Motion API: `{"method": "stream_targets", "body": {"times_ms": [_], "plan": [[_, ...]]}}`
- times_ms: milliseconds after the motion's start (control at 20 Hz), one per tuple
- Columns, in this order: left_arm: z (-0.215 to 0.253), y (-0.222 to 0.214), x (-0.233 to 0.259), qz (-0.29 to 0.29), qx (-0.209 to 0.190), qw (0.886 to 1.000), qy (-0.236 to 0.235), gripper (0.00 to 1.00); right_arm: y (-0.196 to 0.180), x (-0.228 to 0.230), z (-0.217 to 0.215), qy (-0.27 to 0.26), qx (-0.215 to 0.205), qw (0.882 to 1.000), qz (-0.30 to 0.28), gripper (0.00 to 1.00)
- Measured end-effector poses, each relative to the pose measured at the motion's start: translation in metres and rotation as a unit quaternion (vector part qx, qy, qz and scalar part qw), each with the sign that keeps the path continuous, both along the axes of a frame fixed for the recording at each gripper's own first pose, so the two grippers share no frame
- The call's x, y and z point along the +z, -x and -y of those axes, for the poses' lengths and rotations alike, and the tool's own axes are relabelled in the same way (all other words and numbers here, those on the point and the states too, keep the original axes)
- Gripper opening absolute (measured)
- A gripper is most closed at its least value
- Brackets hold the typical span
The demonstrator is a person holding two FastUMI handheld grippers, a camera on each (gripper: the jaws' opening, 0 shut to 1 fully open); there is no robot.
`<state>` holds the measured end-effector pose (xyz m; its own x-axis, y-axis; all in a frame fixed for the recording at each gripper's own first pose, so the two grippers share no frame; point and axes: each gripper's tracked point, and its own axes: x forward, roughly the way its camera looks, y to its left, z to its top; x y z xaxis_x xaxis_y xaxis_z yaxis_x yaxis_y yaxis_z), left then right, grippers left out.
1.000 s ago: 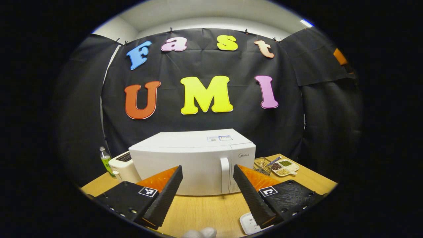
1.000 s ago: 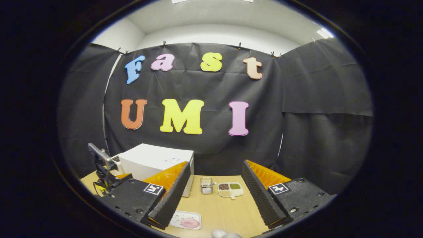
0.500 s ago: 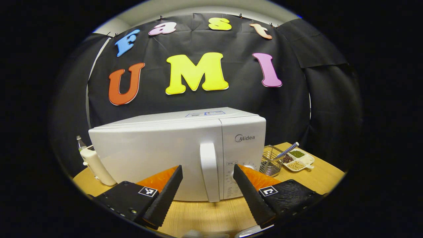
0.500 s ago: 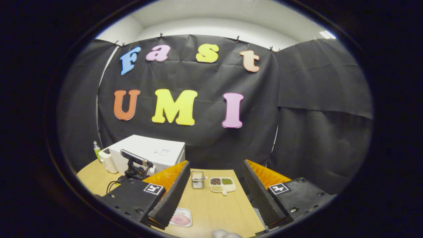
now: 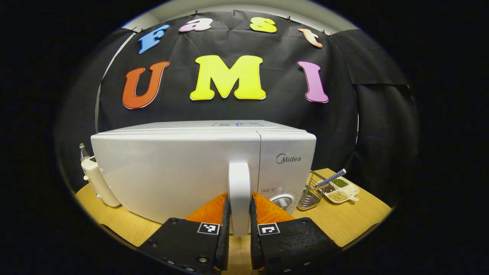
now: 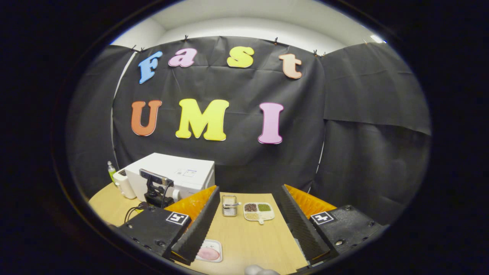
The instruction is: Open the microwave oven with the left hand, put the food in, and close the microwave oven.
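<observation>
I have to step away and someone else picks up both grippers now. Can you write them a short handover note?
Left gripper: shut on the handle of the microwave; door not yet open.
Right gripper: open, empty, above the table.
Food: on a small tray on the table, near the right gripper's left finger.
Done: handle gripped.
Left: pull the door open, put the food in, close the door.
</observation>
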<state>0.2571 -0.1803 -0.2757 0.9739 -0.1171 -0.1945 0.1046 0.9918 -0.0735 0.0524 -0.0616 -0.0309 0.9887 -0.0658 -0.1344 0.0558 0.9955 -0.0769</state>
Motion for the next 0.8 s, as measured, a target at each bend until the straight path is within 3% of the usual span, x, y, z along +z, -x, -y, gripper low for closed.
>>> {"method": "stream_targets", "body": {"times_ms": [150, 600, 800], "plan": [[-0.001, 0.002, 0.000, -0.001, 0.007, 1.000, -0.001, 0.10, 0.001, 0.000, -0.004, -0.003, 0.004, 1.000, -0.001, 1.00], [-0.003, 0.006, -0.001, -0.012, -0.005, 1.000, -0.003, 0.10, 0.010, 0.001, -0.005, 0.006, 0.006, 1.000, -0.002, 1.00], [-0.011, 0.045, -0.002, -0.010, -0.016, 1.000, -0.012, 0.10, 0.009, 0.001, -0.012, 0.000, 0.012, 1.000, -0.001, 1.00]]}}
